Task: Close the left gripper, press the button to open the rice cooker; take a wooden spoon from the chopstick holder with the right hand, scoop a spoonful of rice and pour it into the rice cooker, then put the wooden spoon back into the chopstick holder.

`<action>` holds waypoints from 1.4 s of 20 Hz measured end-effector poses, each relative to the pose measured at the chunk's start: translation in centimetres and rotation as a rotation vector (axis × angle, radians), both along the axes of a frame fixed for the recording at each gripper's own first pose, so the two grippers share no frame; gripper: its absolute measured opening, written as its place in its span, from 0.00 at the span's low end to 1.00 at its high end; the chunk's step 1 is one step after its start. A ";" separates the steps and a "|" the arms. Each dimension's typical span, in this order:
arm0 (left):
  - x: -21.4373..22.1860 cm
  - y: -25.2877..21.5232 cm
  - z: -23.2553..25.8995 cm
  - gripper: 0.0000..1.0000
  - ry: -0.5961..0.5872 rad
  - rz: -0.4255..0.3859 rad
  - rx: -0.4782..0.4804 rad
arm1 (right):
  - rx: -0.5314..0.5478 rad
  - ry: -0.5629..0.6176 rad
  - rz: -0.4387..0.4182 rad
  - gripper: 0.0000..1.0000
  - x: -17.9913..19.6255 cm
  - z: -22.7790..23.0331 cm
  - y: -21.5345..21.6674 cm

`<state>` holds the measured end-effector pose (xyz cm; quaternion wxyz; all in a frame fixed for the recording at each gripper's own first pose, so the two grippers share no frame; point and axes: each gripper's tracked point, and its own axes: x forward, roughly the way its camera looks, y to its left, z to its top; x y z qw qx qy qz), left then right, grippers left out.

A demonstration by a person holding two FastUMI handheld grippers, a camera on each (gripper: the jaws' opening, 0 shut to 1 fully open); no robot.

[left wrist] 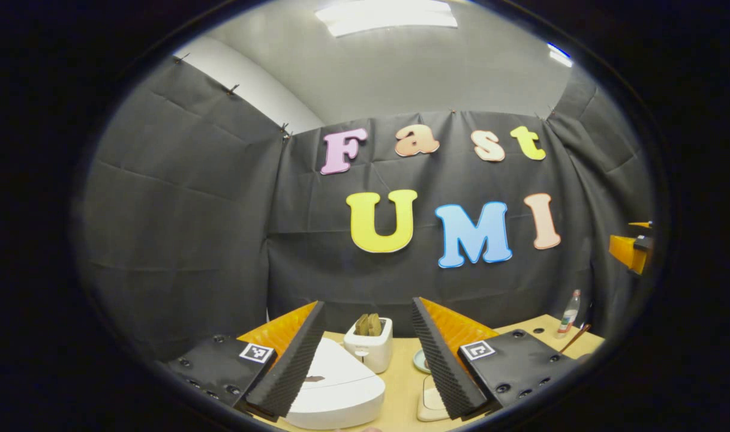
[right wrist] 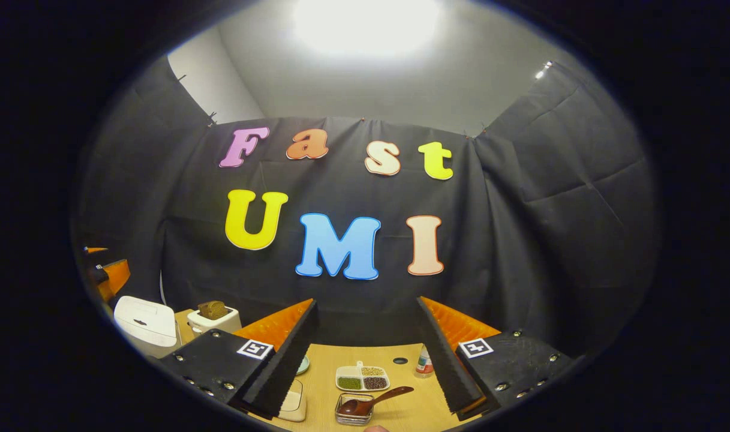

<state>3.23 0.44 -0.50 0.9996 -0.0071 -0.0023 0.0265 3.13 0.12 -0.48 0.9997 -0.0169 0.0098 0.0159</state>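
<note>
Wooden worktop (right wrist: 400, 408) low in my frames. Both hand-held grippers, left (left wrist: 367, 360) and right (right wrist: 367, 360), hang released. The white rice cooker (left wrist: 338, 384) sits bottom centre, toaster (left wrist: 370, 345) behind it. The wooden spoon (right wrist: 376, 401) rests in a small glass dish (right wrist: 353, 414), a divided tray (right wrist: 363, 378) just beyond.

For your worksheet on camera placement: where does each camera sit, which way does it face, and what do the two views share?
Left gripper view: rides on the left hand-held gripper, facing the closed rice cooker between its open fingers.
Right gripper view: rides on the right hand-held gripper, facing the wooden spoon resting in its holder, between its open fingers.
Shared: the rice cooker, the toaster and the wooden table.
</note>
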 end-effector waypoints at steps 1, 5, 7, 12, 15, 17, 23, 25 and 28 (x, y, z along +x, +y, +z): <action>0.2 0.0 -0.1 0.95 0.001 -0.001 -0.002 | -0.001 0.001 0.001 0.97 0.1 -0.1 0.0; 0.5 -0.2 -0.2 0.95 0.002 -0.006 0.009 | 0.006 0.014 0.000 0.97 0.3 -0.5 0.0; 0.8 -0.4 0.1 0.95 -0.003 -0.012 0.014 | 0.004 0.016 -0.003 0.97 0.4 -0.6 0.1; 1.2 -0.8 0.2 0.95 -0.008 -0.021 0.018 | -0.001 0.022 -0.002 0.97 0.4 -1.1 0.1; 1.3 -1.0 0.7 0.95 -0.023 -0.028 0.028 | 0.004 0.030 -0.002 0.97 0.6 -1.3 0.1; 1.5 -1.2 1.2 0.87 -0.039 -0.030 0.032 | 0.005 0.031 0.001 0.97 0.6 -1.4 0.2; 1.9 -0.9 0.9 0.46 -0.031 -0.009 0.066 | -0.007 0.028 0.007 0.97 1.0 -1.4 0.2; 2.0 -1.1 0.7 0.45 -0.018 -0.015 0.066 | -0.005 0.031 0.010 0.97 1.1 -1.5 0.3; 2.3 -0.9 0.2 0.28 -0.006 -0.011 0.069 | -0.005 0.035 0.012 0.97 1.1 -1.6 0.4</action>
